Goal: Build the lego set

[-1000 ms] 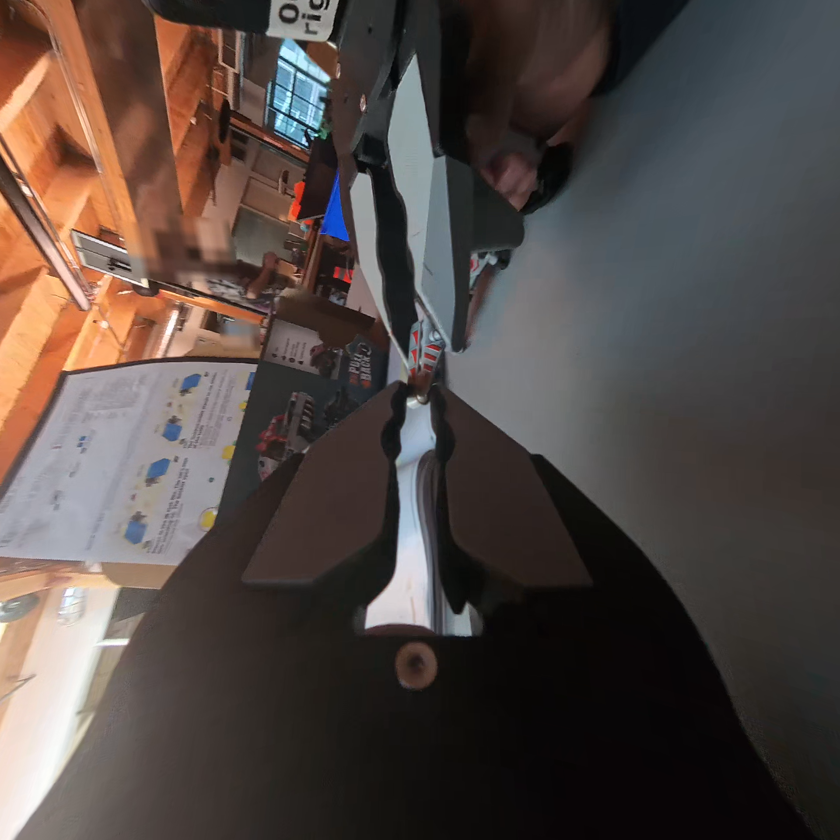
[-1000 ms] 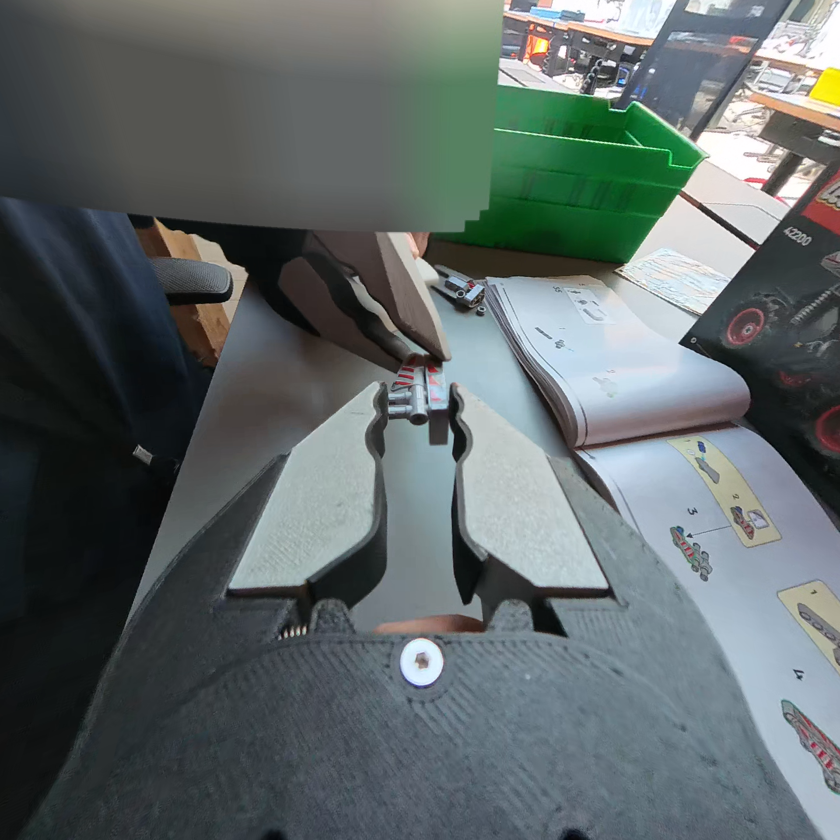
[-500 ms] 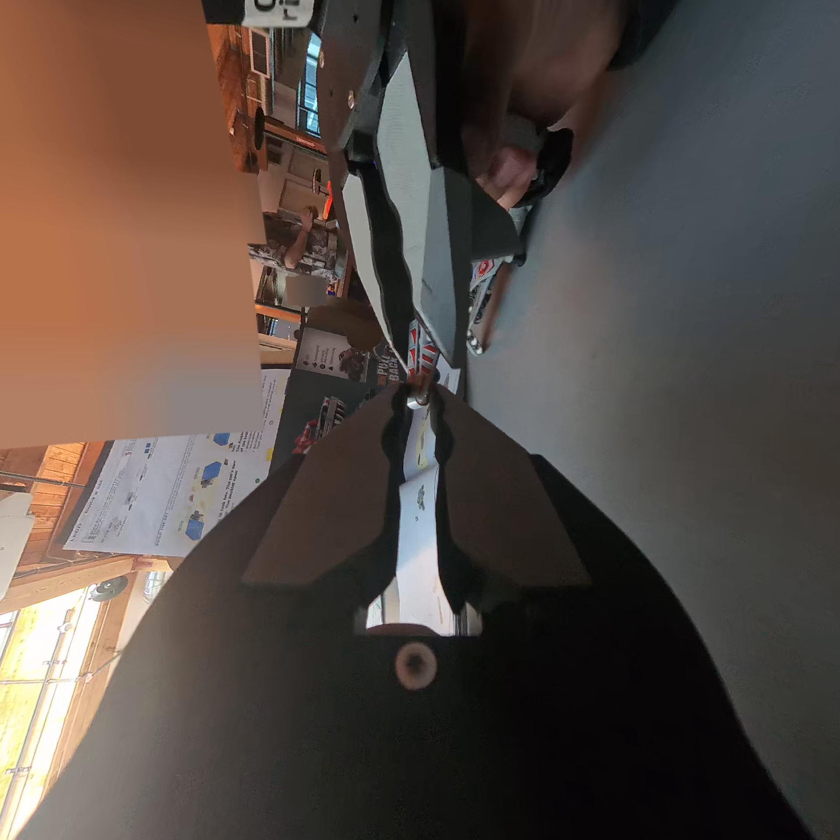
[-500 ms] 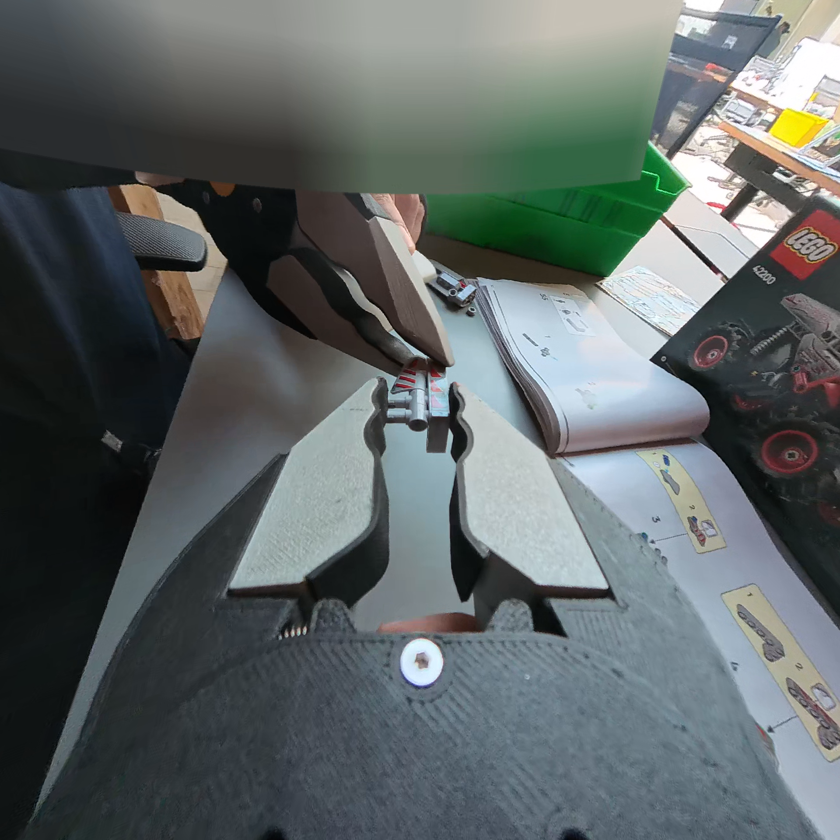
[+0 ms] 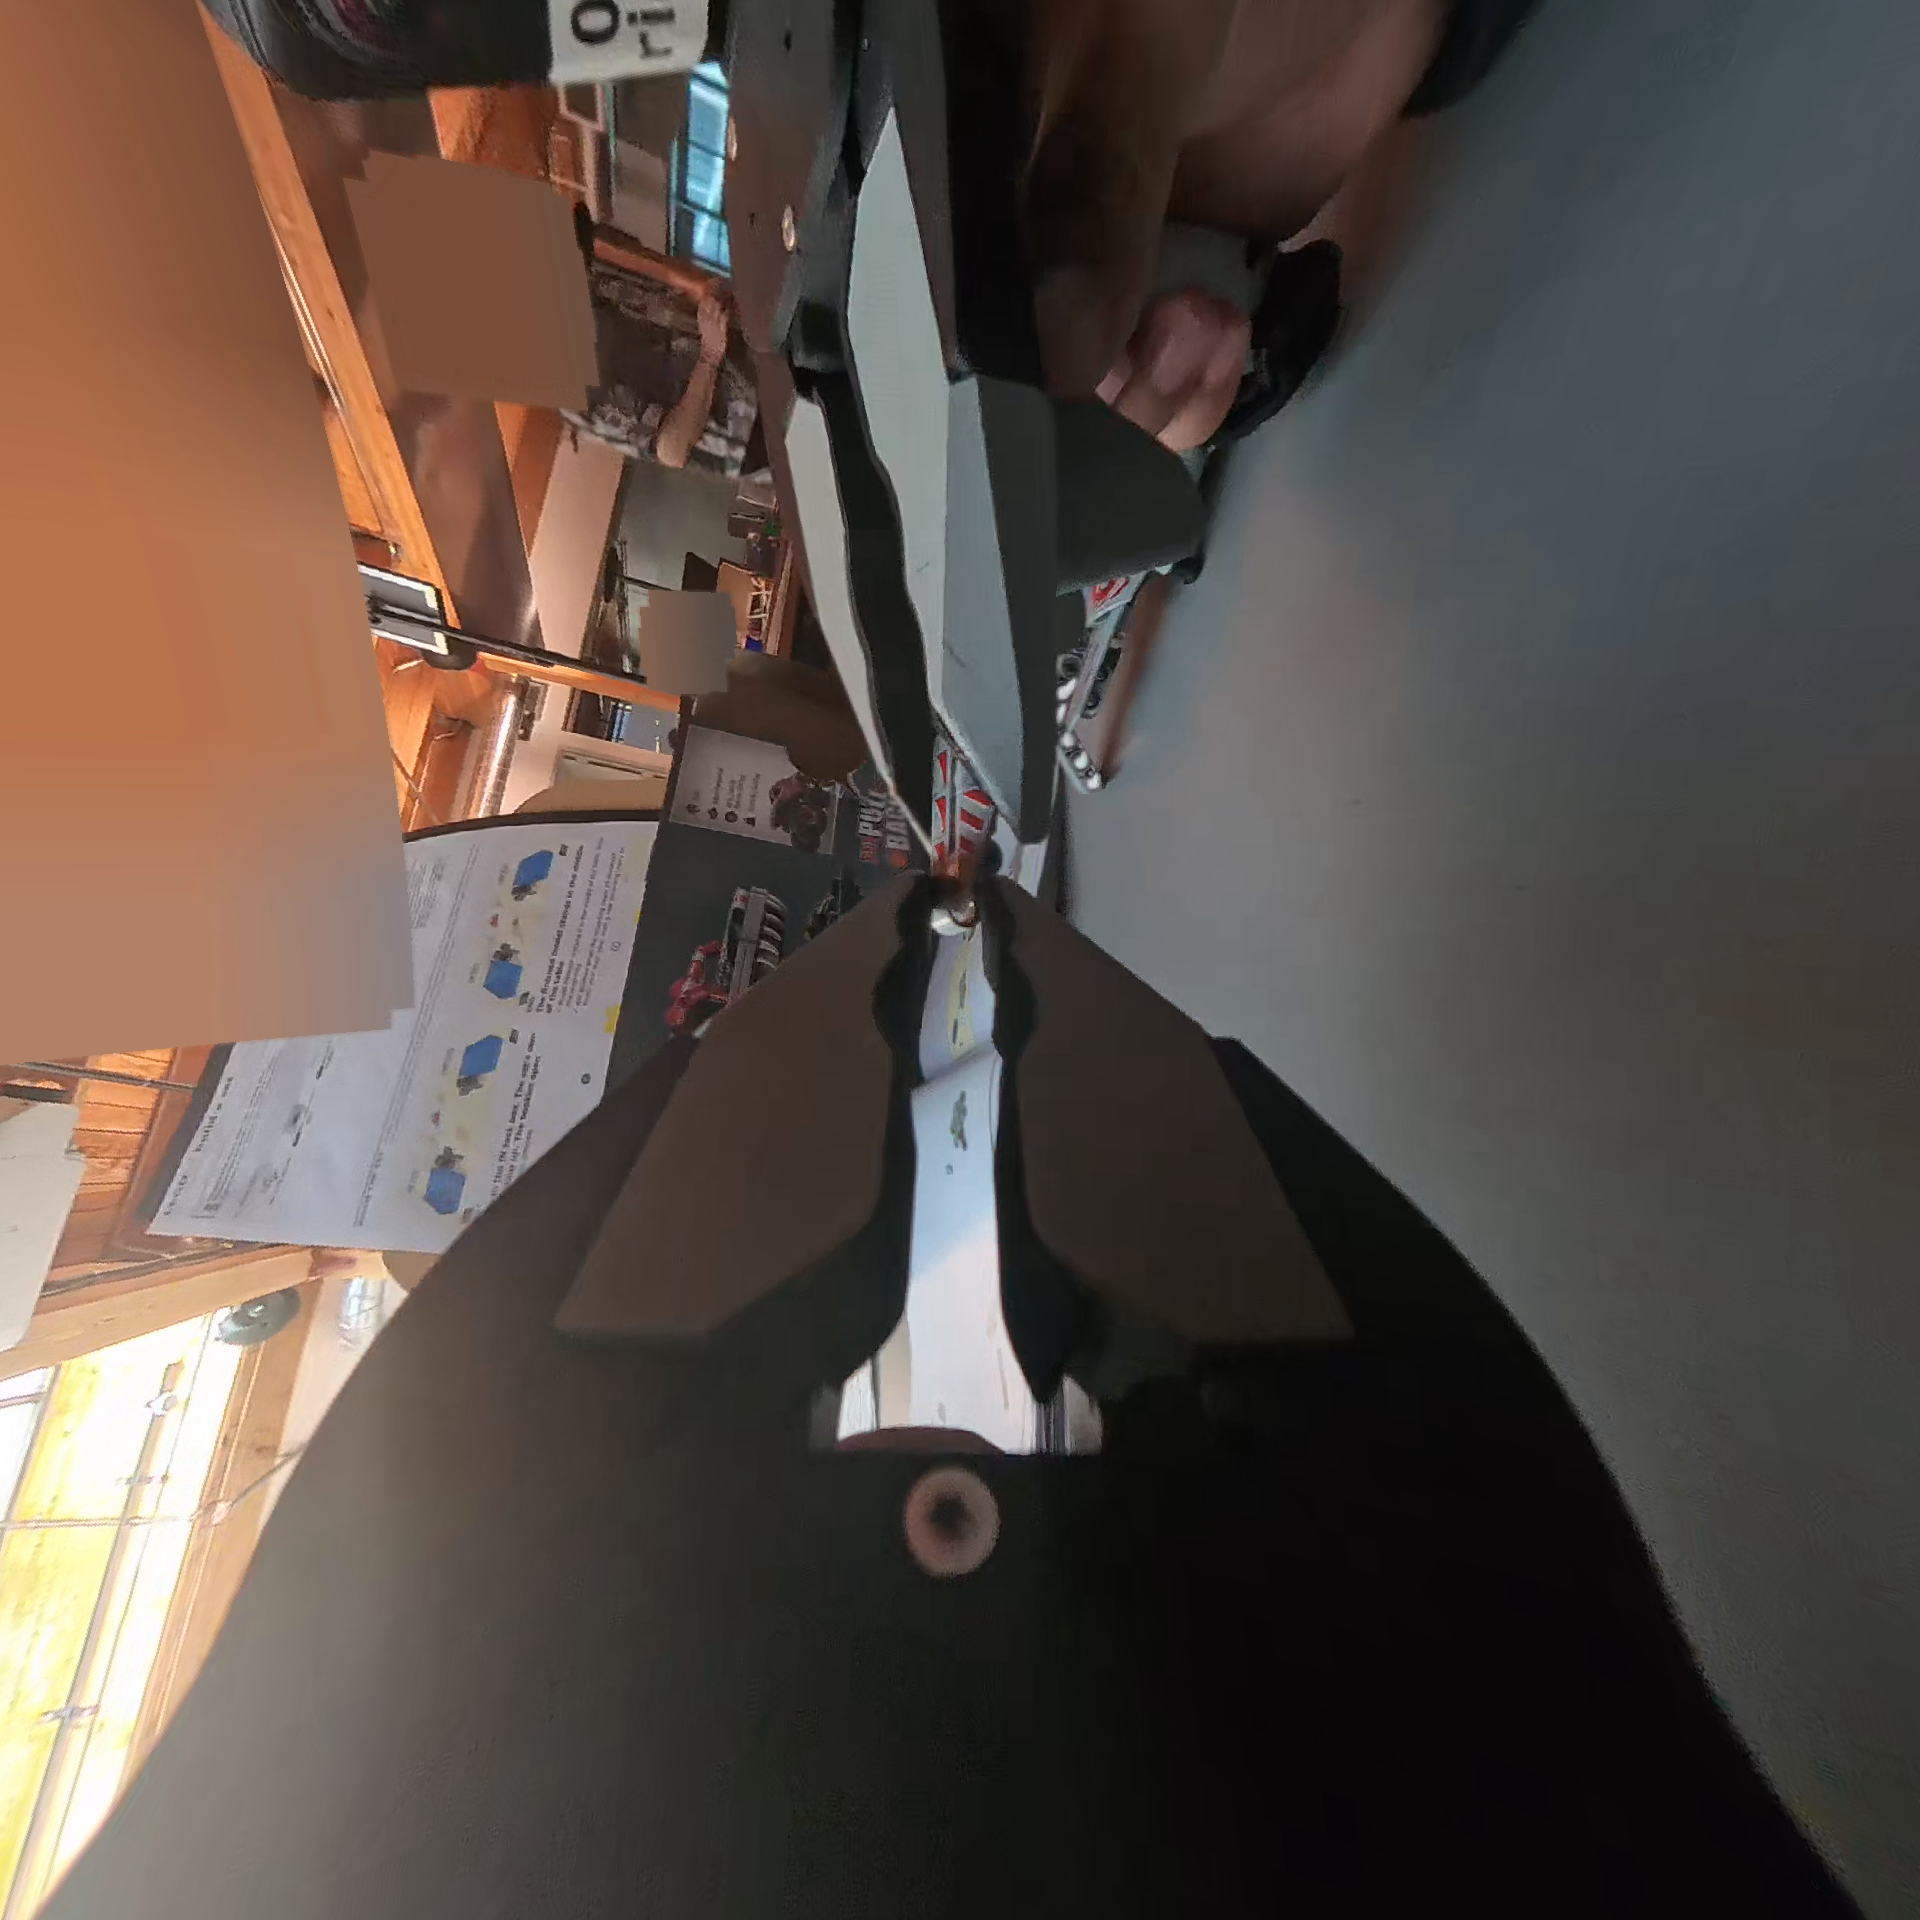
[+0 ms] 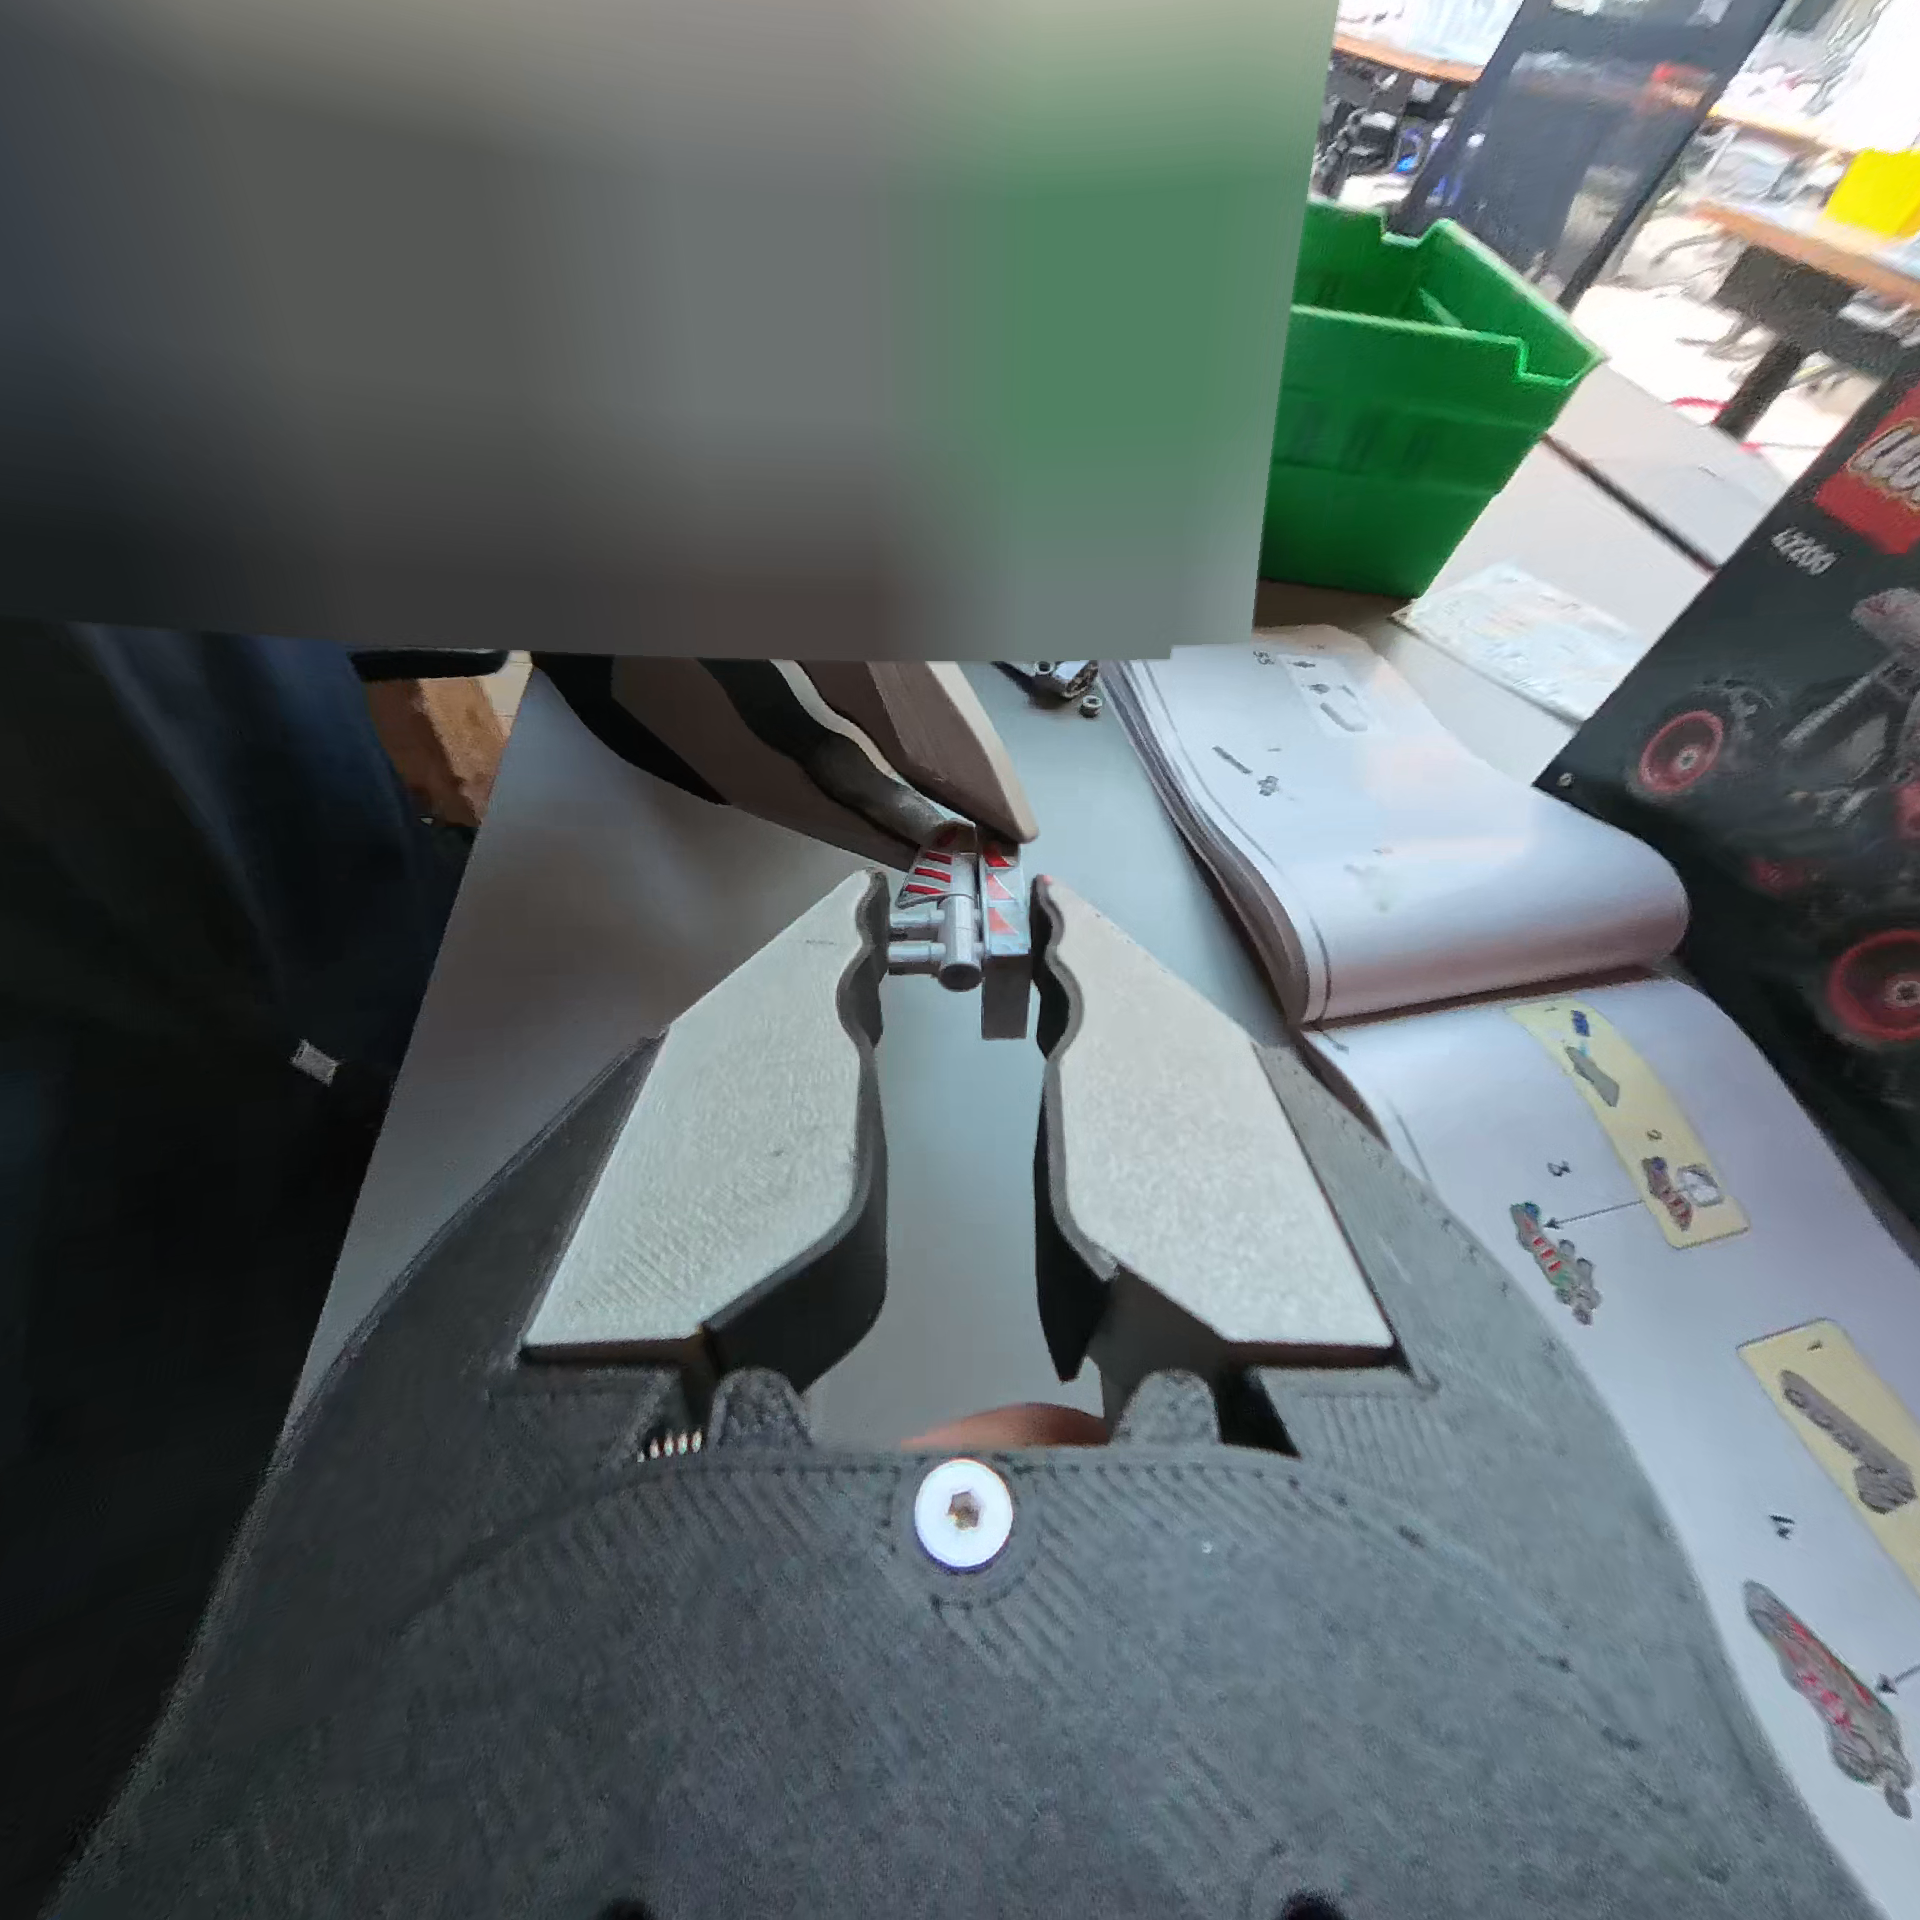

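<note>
Grey lego piece (image 6: 961,925) with red stripes sits between the tips of both grippers, held up above the grey table (image 6: 623,935). From the right wrist view, the right gripper (image 6: 956,935) is closed on the piece, its two fingers pressing on either side with only the width of the piece between them. The left gripper (image 6: 966,831) comes in from the far side and pinches the striped top end of the same piece between its tips. In the left wrist view, the left gripper (image 5: 951,904) has its tips nearly together around a small round end of the piece (image 5: 951,914), with the right gripper (image 5: 966,810) meeting it from above. An open instruction booklet (image 6: 1403,831) lies on the table to the right, a dark lego box (image 6: 1818,779) stands beside it, and a green bin (image 6: 1403,416) sits farther back
</note>
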A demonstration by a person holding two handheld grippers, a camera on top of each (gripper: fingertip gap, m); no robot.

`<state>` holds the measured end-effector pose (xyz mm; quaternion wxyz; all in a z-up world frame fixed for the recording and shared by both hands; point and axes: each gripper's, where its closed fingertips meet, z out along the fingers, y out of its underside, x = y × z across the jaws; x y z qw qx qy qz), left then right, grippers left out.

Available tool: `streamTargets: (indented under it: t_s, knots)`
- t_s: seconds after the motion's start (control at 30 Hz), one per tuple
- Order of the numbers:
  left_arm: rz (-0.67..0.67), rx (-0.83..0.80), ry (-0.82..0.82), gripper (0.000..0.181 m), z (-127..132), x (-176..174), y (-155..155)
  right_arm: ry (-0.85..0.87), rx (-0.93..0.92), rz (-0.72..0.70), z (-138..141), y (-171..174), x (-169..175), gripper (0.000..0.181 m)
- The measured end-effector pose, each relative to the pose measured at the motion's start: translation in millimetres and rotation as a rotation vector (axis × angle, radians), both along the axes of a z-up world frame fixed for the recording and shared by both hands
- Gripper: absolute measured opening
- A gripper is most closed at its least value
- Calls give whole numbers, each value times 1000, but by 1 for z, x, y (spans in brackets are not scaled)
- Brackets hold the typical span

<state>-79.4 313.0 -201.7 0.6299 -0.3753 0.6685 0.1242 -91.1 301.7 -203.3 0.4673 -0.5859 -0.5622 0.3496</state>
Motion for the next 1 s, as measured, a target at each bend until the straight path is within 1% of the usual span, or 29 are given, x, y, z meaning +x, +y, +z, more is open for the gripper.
streamTargets:
  t_s: [0.03, 0.17, 0.23, 0.3, 0.4, 0.47, 0.5, 0.53, 0.57, 0.6, 0.63, 0.7, 0.77, 0.83, 0.87, 0.93, 1.0]
  knots:
    - [12, 3, 7, 6, -1, 0, 1, -10, 17, -7, -1, 1, 0, 24]
    - [16, 15, 40, 5, -7, 2, 0, -50, -9, -2, -10, 1, -1, 24]
    - [4, -37, 52, 5, -14, 3, 1, -92, -25, 8, -16, 1, 0, 24]
    - [-5, -55, 35, 5, -12, 4, 1, -89, -27, 18, -15, 0, 2, 24]
    - [-7, -117, -27, 6, -9, 6, 4, -29, -110, 27, -10, 4, 3, 24]
    - [-30, -234, -76, 7, -8, 6, 5, 20, -262, 74, -6, 4, 3, 24]
    - [-42, -321, -104, 7, -8, 7, 5, 46, -345, 91, -3, 5, 4, 24]
    - [-50, -412, -122, 7, -8, 7, 4, 66, -390, 83, 0, 9, 6, 24]
    - [-56, -508, -127, 6, -11, 6, 4, 78, -381, 49, 3, 16, 10, 21]
    - [-71, -611, -138, 5, -14, 5, 4, 89, -335, -8, 8, 25, 16, 29]
    - [-84, -747, -145, 5, -19, 4, 2, 106, -277, -69, 13, 34, 23, 41]
    - [-70, -1036, -153, 5, -31, 0, 0, 137, -199, -136, 22, 40, 34, 41]
    - [-49, -1246, -172, 5, -37, -4, 1, 128, -176, -145, 21, 38, 37, 42]
    - [-36, -1356, -193, 6, -39, -7, 3, 83, -148, -153, 15, 35, 37, 42]
    - [-10, -1379, -195, 6, -41, -9, 6, 64, -123, -155, 13, 34, 36, 42]
    - [15, -1375, -188, 5, -45, -12, 9, 35, -68, -158, 11, 29, 34, 39]
    - [35, -1331, -152, 5, -49, -13, 9, 9, -23, -142, 8, 20, 30, 37]
